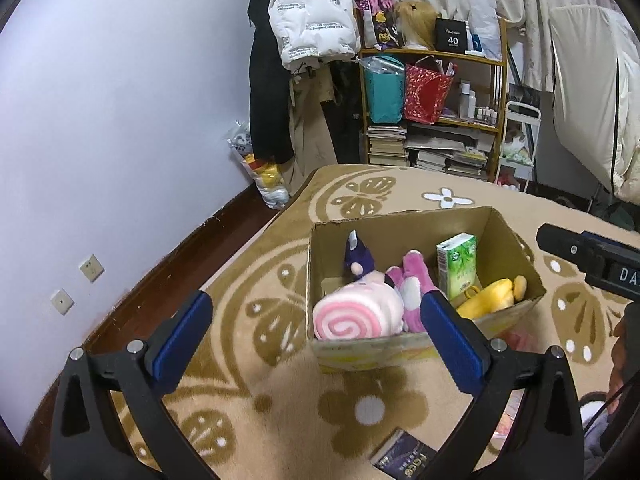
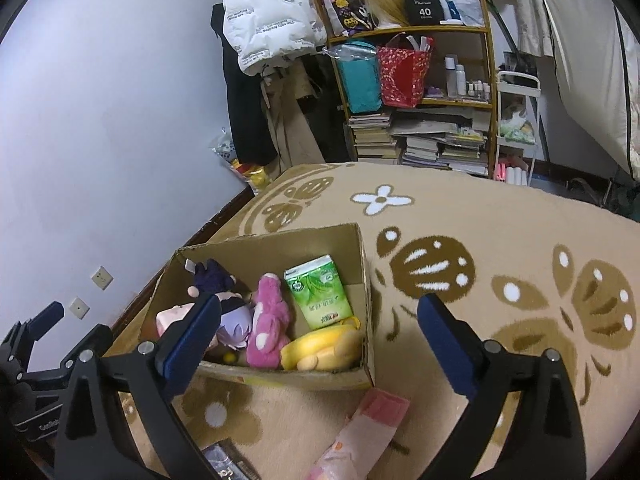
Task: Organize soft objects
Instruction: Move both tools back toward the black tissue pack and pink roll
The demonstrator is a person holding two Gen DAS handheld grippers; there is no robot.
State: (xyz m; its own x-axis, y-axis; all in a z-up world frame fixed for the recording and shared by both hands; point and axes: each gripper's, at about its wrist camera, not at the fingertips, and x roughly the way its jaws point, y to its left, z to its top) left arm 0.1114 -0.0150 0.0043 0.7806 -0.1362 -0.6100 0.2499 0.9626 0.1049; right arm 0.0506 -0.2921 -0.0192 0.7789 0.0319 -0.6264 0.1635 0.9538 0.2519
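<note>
Beige flowered carpet (image 2: 460, 216) under us. Nearest, our left gripper (image 1: 316, 332) and right gripper (image 2: 320, 332) both gape wide, empty. A pink soft item (image 2: 360, 432) lies on the carpet just before the cardboard box (image 2: 366, 280); inside sit the pink swirl roll (image 1: 356, 316), plush toys and tissue pack (image 2: 318, 298). We'd pinch it mid-length, lift clear of the rim.

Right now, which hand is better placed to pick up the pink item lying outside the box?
Right. The pink soft item lies below the open right gripper; the left gripper faces the cardboard box.
</note>
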